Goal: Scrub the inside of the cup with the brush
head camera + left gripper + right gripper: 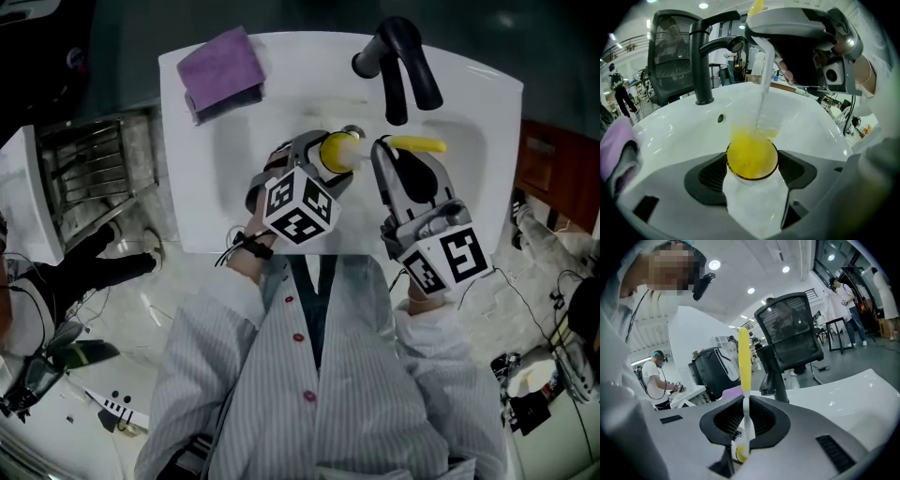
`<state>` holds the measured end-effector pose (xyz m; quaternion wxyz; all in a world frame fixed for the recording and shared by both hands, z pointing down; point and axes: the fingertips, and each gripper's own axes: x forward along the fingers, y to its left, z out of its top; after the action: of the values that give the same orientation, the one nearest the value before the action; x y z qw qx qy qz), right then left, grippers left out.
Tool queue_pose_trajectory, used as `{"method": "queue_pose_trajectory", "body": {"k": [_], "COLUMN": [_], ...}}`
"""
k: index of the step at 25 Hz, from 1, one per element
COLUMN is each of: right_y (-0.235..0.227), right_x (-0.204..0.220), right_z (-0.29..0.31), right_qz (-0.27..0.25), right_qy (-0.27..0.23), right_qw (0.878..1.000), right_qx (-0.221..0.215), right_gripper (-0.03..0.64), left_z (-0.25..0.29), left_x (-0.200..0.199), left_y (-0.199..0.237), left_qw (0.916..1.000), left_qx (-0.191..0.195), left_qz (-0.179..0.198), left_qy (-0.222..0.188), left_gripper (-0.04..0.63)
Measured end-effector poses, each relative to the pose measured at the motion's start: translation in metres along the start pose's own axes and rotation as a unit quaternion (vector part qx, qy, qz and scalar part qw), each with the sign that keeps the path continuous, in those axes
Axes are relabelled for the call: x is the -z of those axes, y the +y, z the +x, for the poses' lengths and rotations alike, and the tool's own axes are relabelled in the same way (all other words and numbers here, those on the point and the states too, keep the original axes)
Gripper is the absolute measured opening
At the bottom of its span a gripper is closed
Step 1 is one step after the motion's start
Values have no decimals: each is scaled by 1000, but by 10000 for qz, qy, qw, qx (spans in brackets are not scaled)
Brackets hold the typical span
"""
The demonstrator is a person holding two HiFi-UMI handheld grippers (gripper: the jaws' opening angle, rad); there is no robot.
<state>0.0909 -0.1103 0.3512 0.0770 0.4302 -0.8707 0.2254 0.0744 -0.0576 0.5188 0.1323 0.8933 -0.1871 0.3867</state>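
Cup: white outer wall, yellow interior, dark rim. You hold it clamped between jaws of left gripper, above white sink basin, mouth tilted up toward brush.

Brush: slim, with yellow upper handle and white lower shank. Head sits inside cup mouth, showing only as yellow motion blur. Jaws of your right gripper close on white shank, and yellow handle end projects beyond them.
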Motion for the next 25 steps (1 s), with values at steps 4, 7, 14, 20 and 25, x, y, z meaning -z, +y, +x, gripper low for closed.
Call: {"method": "queue_pose_trajectory", "body": {"k": [4, 7, 14, 20, 25], "right_y": [-2, -4, -10, -16, -17], "right_x": [10, 18, 40, 51, 55], "right_z": [16, 23, 20, -2, -15], "right_qz": [-375, -656, -813, -232, 718], "right_qy": [82, 166, 302, 589, 759], "right_qw": [9993, 9977, 9962, 9978, 9941], "right_qx": [-47, -93, -111, -208, -302], "right_gripper": [57, 57, 57, 55, 57], "left_z": [0, 0, -1, -1, -1], "left_x": [-1, -1, -1, -1, -1], "left_y": [0, 1, 0, 0, 0], "left_qw": [10000, 10000, 9999, 9999, 9999], "left_qx": [-3, -12, -30, -24, -17], "left_qz": [1, -6, -38, -54, -51], "left_qy": [-21, -32, -124, -131, -122], "left_gripper": [354, 353, 353, 353, 353]}}
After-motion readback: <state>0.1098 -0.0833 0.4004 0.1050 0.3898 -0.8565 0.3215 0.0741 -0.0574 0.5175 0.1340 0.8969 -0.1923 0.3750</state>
